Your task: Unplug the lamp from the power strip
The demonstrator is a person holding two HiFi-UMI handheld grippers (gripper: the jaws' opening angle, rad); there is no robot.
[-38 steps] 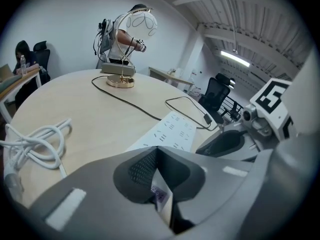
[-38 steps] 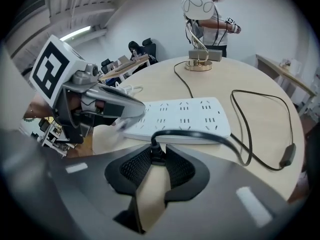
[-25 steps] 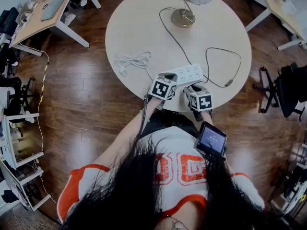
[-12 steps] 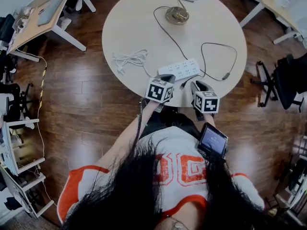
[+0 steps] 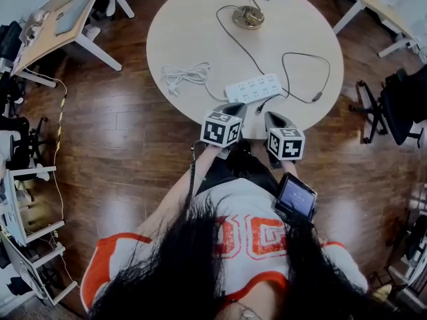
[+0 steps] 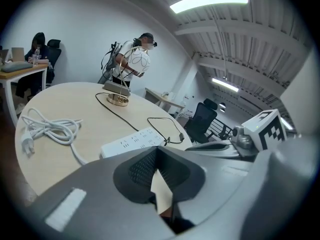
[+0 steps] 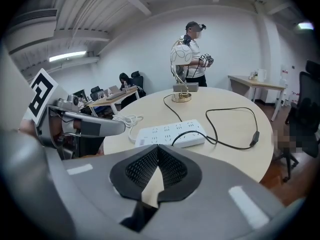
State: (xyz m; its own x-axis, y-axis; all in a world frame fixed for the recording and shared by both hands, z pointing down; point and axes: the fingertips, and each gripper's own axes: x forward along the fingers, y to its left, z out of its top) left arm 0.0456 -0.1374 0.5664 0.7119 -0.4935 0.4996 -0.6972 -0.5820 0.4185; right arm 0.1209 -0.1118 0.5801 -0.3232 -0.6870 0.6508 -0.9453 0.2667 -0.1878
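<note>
At this moment the lamp [image 5: 248, 17] stood at the far side of the round table [image 5: 180, 32], well apart from the white power strip [image 5: 253, 87], which lay near the table's front edge. The black lamp cord [image 5: 239, 44] ran from the lamp base to the strip, then looped out to the right past an inline switch [image 5: 317, 99] and back toward the strip's near side. In the right gripper view the cord's plug end [image 7: 173, 144] lay against the front edge of the strip, not standing upright in a top socket. On that evidence the plug was judged to be out of the strip, though the view was too small to confirm it. The strip's own white cable [image 5: 187, 75] lay coiled on the table to the left, untouched. The left gripper [image 5: 234, 107] hovered at the table edge just short of the strip, its jaws closed together with nothing between them. The right gripper [image 5: 274, 117] was beside it, likewise short of the strip, with its jaws closed together and empty. Neither gripper touched the cord, plug or strip. The task was therefore judged complete or nearly so. What was left, if anything, was to verify that the plug was fully clear of the socket and to draw both grippers away from the table.
</note>
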